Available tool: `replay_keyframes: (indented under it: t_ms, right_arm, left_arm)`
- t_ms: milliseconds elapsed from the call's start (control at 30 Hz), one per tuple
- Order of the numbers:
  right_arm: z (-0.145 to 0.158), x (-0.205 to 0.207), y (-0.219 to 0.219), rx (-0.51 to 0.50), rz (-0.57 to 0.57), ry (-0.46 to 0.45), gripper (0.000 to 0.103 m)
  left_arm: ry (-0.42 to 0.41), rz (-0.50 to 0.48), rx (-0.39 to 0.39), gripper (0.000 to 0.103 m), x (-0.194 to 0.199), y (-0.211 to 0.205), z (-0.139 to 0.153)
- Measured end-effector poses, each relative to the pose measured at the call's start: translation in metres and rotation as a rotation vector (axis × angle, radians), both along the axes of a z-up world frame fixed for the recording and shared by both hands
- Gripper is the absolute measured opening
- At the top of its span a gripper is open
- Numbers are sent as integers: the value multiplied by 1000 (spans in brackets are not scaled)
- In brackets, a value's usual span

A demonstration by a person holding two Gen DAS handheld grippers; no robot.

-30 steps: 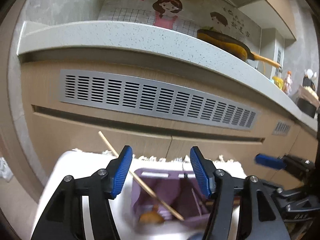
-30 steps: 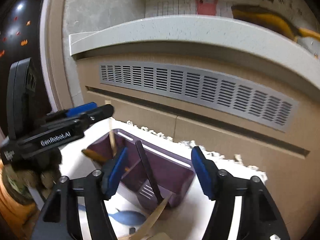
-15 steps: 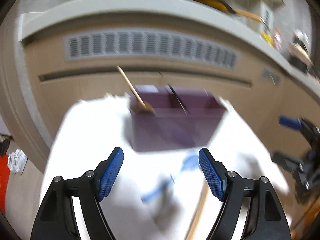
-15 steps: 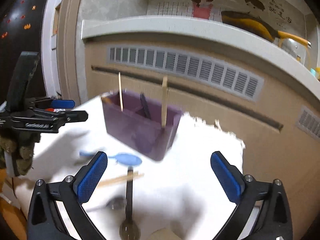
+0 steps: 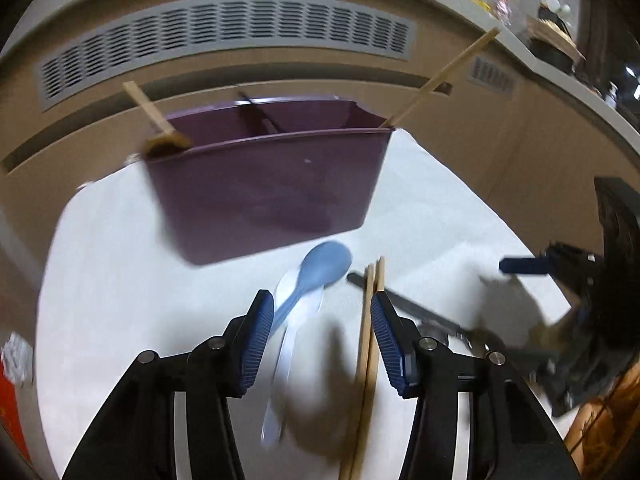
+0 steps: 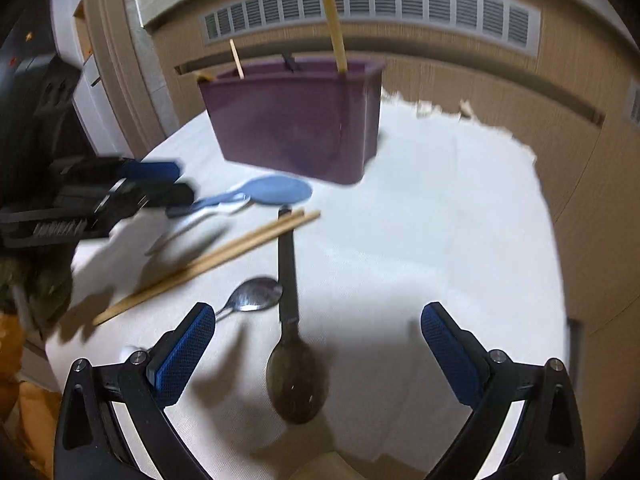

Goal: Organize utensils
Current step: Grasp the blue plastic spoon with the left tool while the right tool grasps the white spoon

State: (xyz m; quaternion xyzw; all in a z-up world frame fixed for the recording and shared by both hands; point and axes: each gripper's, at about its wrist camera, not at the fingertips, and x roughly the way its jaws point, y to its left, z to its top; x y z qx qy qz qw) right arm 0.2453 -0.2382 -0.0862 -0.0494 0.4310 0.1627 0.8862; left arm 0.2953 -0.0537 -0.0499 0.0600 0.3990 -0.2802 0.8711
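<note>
A purple utensil caddy [image 5: 264,184] [image 6: 296,120] stands at the back of a white cloth, holding wooden utensils and a dark one. In front of it lie a blue spoon [image 5: 316,276] [image 6: 264,194] over a white spoon [image 5: 288,340], a pair of wooden chopsticks [image 5: 366,360] [image 6: 208,260], a dark ladle [image 6: 292,320] and a metal spoon [image 6: 250,298]. My left gripper [image 5: 322,340] is open and empty, low over the blue and white spoons, with the chopsticks by its right finger. My right gripper [image 6: 318,344] is wide open and empty above the dark ladle.
The white cloth [image 6: 440,240] covers a small table in front of a wooden cabinet with a grey vent grille [image 5: 224,36]. The left gripper shows at the left of the right wrist view [image 6: 104,196]; the right gripper shows at the right of the left wrist view [image 5: 560,272].
Both grippers have pulled back from the caddy and tilted down towards the cloth. The loose utensils have come into view. The right gripper has opened wider.
</note>
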Motion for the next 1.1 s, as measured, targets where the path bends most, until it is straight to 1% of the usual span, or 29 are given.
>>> replay_keyframes:
  t_ms: [33, 100, 200, 333, 400, 433, 500, 533, 600, 700, 800, 900, 933, 1000, 1033, 1100]
  right_arm:
    - [-2, -1, 0, 9, 6, 10, 102]
    - [-5, -2, 0, 22, 21, 24, 102]
    - [-5, -6, 3, 22, 43, 28, 102]
    - [-8, -9, 4, 5, 56, 26, 102]
    - [-7, -10, 5, 3, 59, 23, 102]
    - [-7, -10, 6, 3, 58, 21, 102]
    - [-4, -9, 7, 1, 57, 15, 102]
    - [-3, -9, 8, -2, 56, 12, 102]
    - [1, -7, 12, -15, 53, 5, 102]
    - [8, -3, 17, -30, 49, -4, 102]
    - [19, 5, 27, -37, 50, -24, 102]
    - [23, 22, 46, -50, 51, -34, 102]
    - [23, 30, 54, -59, 30, -25, 102]
    - [20, 44, 64, -52, -12, -4, 102]
    - [19, 50, 69, -47, -32, 8, 101]
    - [14, 62, 82, -41, -55, 35, 83]
  left_arm:
    - [24, -35, 13, 51, 10, -8, -3]
    - [51, -68, 60, 51, 29, -22, -9]
    - [62, -79, 130, 51, 49, -39, -18]
    - [73, -91, 200, 51, 60, -53, -29]
    - [90, -82, 206, 51, 62, -54, -35]
    - [90, -74, 191, 51, 61, -51, -37]
    - [79, -47, 167, 37, 58, -44, -36]
    - [72, -29, 158, 35, 56, -40, -34]
    - [63, 14, 110, 34, 51, -26, -29]
    - [49, 92, 5, 33, 36, 8, -13]
    - [11, 215, -85, 32, 9, 51, 2]
    - [-35, 327, -124, 29, -5, 83, 12]
    - [-62, 377, -127, 28, -11, 94, 15]
    - [-91, 437, -129, 28, -18, 109, 18]
    - [-101, 463, -128, 28, -21, 115, 18]
    - [-118, 499, -121, 28, -26, 120, 17]
